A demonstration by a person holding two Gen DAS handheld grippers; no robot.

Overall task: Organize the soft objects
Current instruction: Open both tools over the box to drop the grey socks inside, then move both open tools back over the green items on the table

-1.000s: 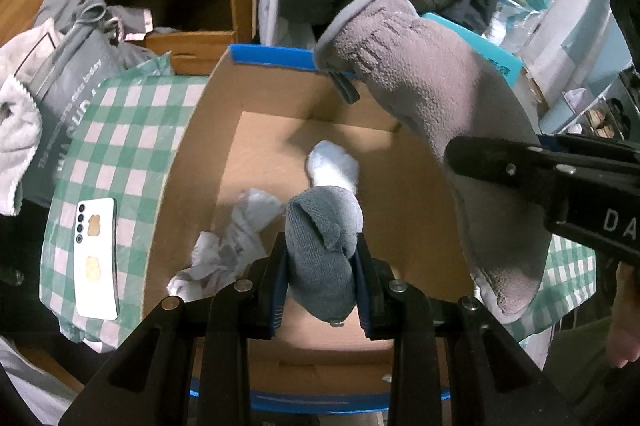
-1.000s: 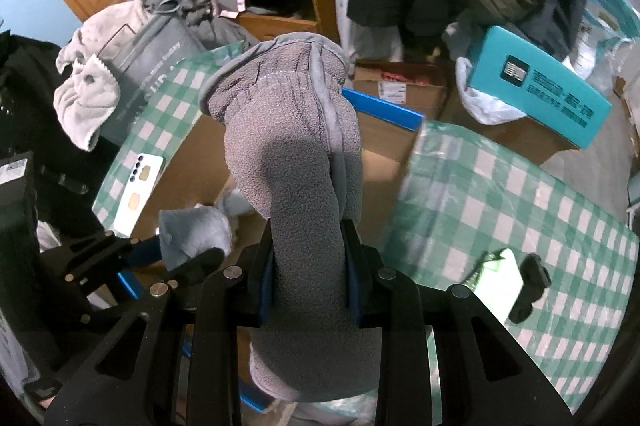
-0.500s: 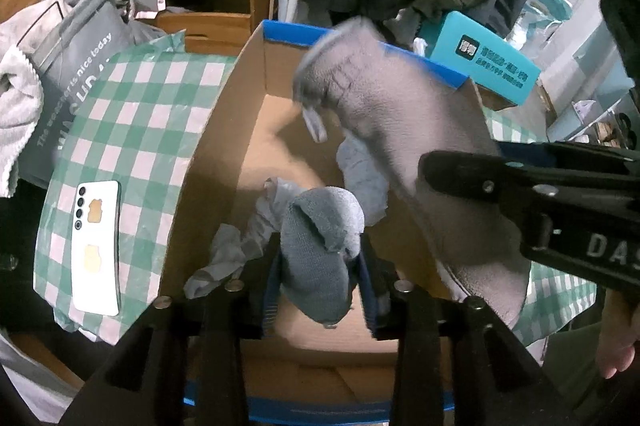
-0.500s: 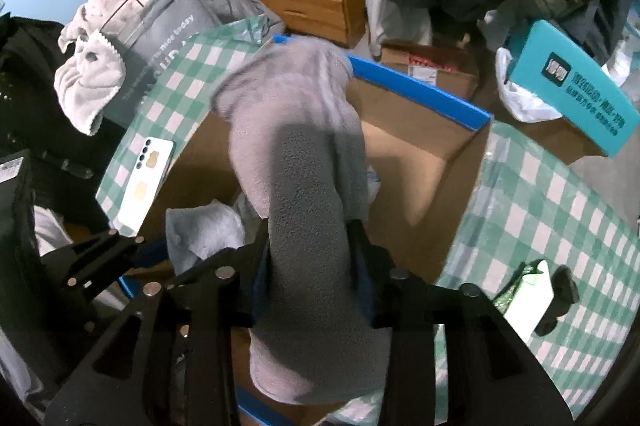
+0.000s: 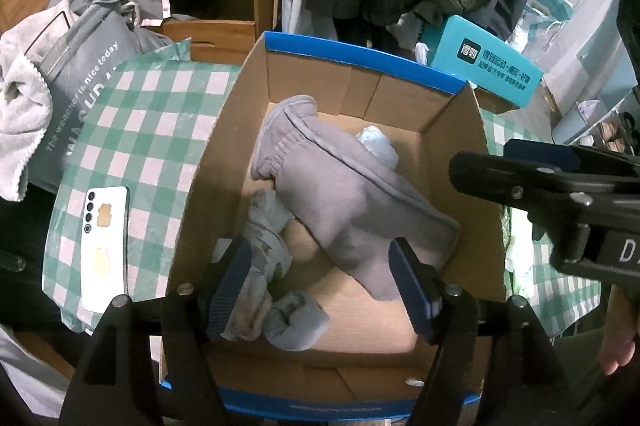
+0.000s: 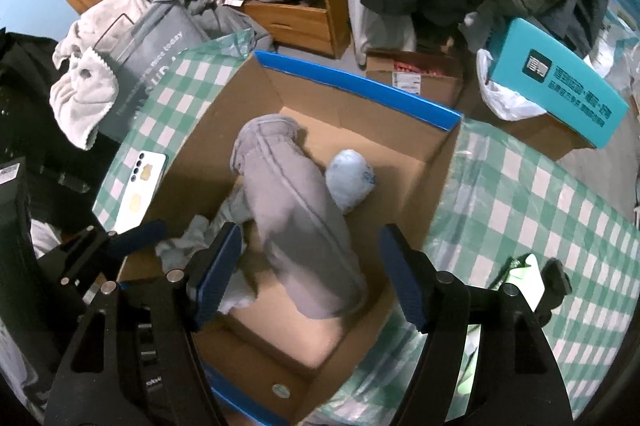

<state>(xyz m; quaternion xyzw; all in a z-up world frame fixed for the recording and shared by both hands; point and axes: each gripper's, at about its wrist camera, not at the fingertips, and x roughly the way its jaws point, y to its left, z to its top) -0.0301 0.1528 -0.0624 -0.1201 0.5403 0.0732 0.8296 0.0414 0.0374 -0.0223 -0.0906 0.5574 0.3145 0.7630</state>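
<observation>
Cardboard box (image 5: pixel 224 162): holds grey fleece mitten (image 5: pixel 344 202), grey socks (image 5: pixel 264 258), pale bundle (image 6: pixel 350 182).
Left tool (image 5: pixel 324 290): opening, empty.
Right tool (image 6: pixel 310 276): opening, empty.

Your left wrist camera looks steeply down along its own fingers into the open cardboard box (image 5: pixel 448 162), close above it, with your right gripper (image 5: pixel 472 166) jutting in from the right edge. Your right wrist camera tilts down at the same box (image 6: pixel 200 130) from the other side, catching your left gripper (image 6: pixel 154 230) at lower left. Both views share the box's inside, the checked tablecloth (image 5: pixel 148 130) (image 6: pixel 532 210), the white phone (image 5: pixel 105 246) (image 6: pixel 136 190) and the teal carton (image 5: pixel 486 62) (image 6: pixel 560 90) beyond.
</observation>
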